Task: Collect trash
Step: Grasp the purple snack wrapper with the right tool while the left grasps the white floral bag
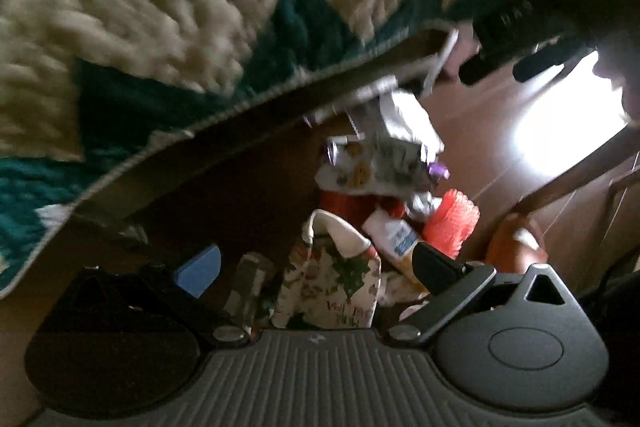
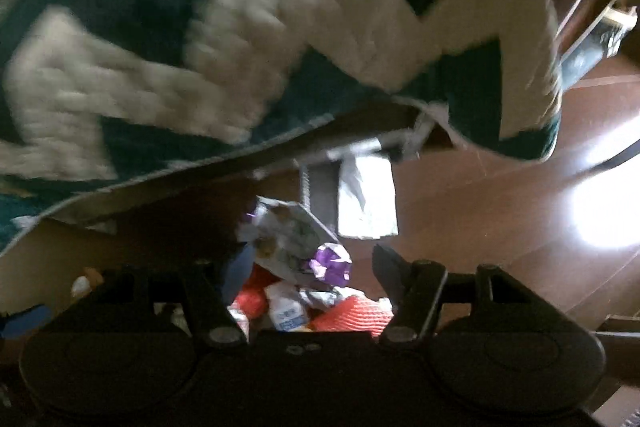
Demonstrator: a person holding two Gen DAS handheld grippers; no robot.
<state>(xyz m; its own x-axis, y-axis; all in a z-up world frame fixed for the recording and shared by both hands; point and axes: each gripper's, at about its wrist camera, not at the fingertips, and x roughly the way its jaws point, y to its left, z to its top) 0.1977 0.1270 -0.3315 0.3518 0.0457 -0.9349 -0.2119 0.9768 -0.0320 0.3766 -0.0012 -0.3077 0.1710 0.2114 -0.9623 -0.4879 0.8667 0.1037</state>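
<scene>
Both wrist views look down into an open cardboard box (image 1: pixel 240 135) of trash. In it lie a printed wrapper (image 1: pixel 372 163), a purple wrapper (image 1: pixel 438 169), red mesh (image 1: pixel 452 223), a white bottle with a blue label (image 1: pixel 394 235) and a holiday-printed paper item (image 1: pixel 332 279). My left gripper (image 1: pixel 316 263) is open above the holiday-printed item, its fingers apart from it. My right gripper (image 2: pixel 308 259) is open over the printed wrapper (image 2: pixel 284 235), the purple wrapper (image 2: pixel 332 263) and the red mesh (image 2: pixel 352 311), with nothing between its fingers.
A teal and cream rug (image 1: pixel 160 7) fills the upper part of both views, behind the box. Brown floor (image 2: pixel 480 195) with bright glare lies to the right. A white sheet (image 2: pixel 366 199) hangs at the box's far corner. A blurred dark object (image 1: pixel 520 23) crosses the top right.
</scene>
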